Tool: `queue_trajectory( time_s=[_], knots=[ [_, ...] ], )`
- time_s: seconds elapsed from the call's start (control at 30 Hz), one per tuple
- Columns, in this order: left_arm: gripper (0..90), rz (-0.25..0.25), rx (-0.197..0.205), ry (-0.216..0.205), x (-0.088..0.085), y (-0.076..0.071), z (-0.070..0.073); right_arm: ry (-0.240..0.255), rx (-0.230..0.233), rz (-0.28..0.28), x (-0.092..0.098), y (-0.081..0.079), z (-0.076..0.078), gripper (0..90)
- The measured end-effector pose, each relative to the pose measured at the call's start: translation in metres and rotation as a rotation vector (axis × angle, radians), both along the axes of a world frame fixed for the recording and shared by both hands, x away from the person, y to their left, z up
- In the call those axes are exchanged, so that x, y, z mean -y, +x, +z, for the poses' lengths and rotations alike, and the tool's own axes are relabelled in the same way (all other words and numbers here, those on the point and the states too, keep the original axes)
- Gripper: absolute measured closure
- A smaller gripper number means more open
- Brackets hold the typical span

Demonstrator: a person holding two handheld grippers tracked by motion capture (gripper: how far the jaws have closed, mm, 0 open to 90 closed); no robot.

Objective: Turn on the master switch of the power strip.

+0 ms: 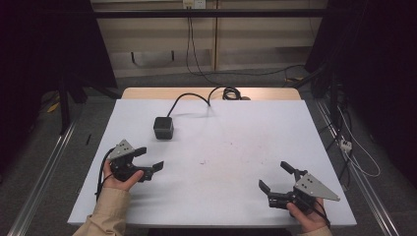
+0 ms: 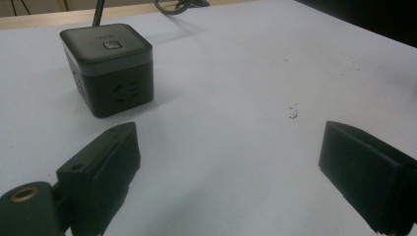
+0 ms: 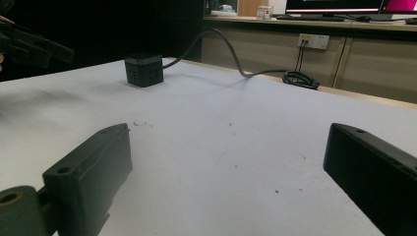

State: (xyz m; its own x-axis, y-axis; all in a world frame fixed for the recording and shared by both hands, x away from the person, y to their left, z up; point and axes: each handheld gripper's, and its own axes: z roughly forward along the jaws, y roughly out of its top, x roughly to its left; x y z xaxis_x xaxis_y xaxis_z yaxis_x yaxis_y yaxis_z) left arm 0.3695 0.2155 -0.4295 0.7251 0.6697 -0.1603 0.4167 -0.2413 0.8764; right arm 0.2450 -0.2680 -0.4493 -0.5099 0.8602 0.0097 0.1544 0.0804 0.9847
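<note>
Resting on the white table point(image 1: 236, 147), both grippers gape wide, the left gripper point(image 1: 146, 158) near what looks like a cube socket point(image 1: 163, 127).

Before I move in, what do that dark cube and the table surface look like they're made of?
The cube looks like moulded plastic: matte dark grey, rounded edges, socket slots on its sides and a button on top, so probably a power cube. Its cord looks rubber-sheathed. The table surface is a flat matte white board, lightly scuffed and stained; laminate or painted, I cannot tell which.
</note>
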Motion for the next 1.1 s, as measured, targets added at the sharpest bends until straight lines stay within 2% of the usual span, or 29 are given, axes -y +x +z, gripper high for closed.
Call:
queue_trajectory(
  time_s=[0.4, 0.63, 1.1],
  knots=[
    [8.1, 0.004, 0.008, 0.02, -0.008, -0.007, -0.004, -0.001, 0.002, 0.003, 0.0, 0.0, 0.0, 3.8],
    [8.1, 0.005, 0.018, 0.017, -0.012, -0.011, -0.004, -0.003, 0.002, 0.004, -0.001, 0.0, 0.0, 3.8],
    [7.9, 0.014, 0.007, 0.026, -0.024, -0.02, -0.011, -0.005, 0.003, 0.005, -0.001, 0.0, 0.0, 3.8]
  ],
)
